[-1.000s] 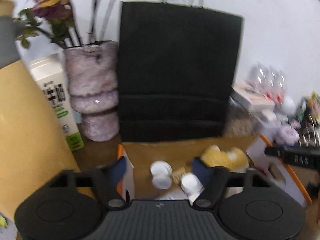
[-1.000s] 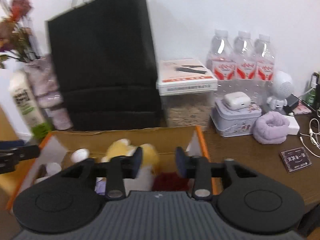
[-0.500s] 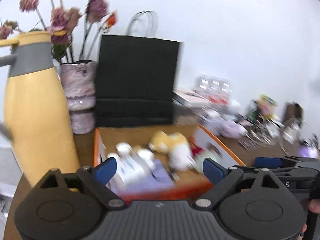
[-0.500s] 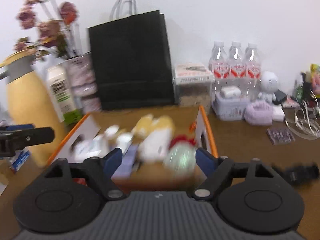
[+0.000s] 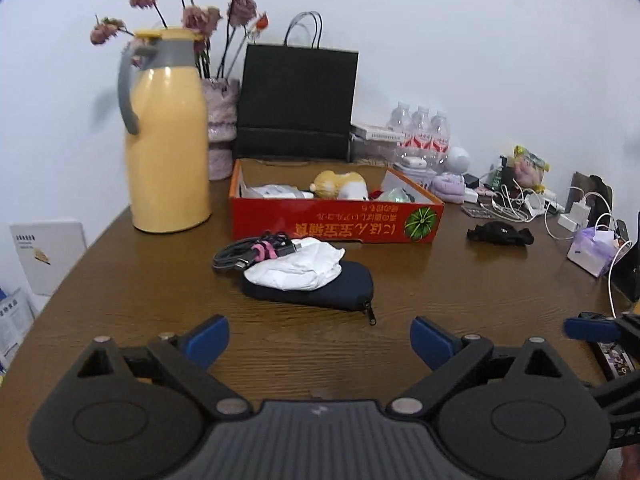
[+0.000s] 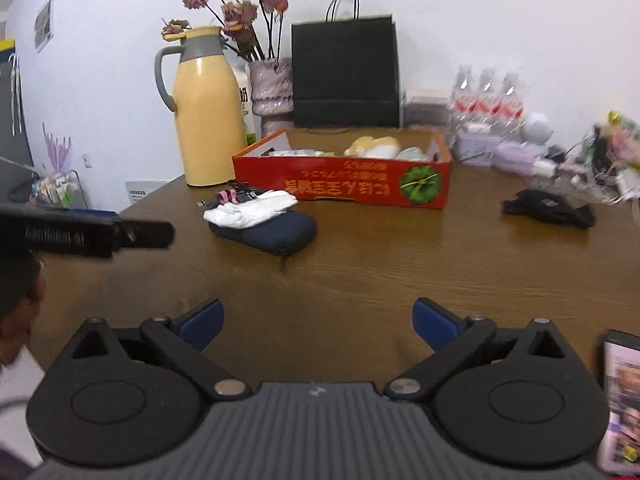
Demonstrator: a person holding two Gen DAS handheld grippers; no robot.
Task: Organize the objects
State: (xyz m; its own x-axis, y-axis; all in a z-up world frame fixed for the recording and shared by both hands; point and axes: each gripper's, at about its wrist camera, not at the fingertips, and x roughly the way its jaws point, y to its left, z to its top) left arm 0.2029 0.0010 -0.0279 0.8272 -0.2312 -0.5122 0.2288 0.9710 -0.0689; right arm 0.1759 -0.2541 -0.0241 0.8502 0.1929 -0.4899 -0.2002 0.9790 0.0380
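Both grippers have pulled well back from the orange cardboard box [image 5: 336,218] since a second ago, when their fingers hung right over its contents; now bare brown table [image 5: 460,280] fills the middle of each view. The left gripper [image 5: 319,334] has just been opening and its blue pads stand spread wide with nothing between them, only wood grain. Same story for the right gripper [image 6: 318,322]: jaws just opened, spread wide, empty.

In the left wrist view, the box sits centre frame, upper middle, with a yellow and white plush toy [image 5: 340,185] and pale packets inside. Just below the box's front wall lies a dark zip pouch [image 5: 320,294] with a white cloth [image 5: 298,266] heaped on top, and a coiled cable [image 5: 248,252] touching the cloth's left edge. That cluster is near the box but apart from it. A yellow jug [image 5: 168,148] stands upper left, beside the box's left wall; a black paper bag [image 5: 296,100] rises behind the box. Right of the box, a crumpled black item [image 5: 500,235] lies alone on open wood, and beyond it, cables and chargers crowd the right edge.

From the right wrist view, a broad clear stretch of table runs between the pouch [image 6: 266,230] at centre left and the black item [image 6: 548,208] at right. The table's left edge curves away at lower left, and the other gripper's finger [image 6: 100,232] juts in from the left border. A phone [image 6: 618,400] lies at the lower right corner.
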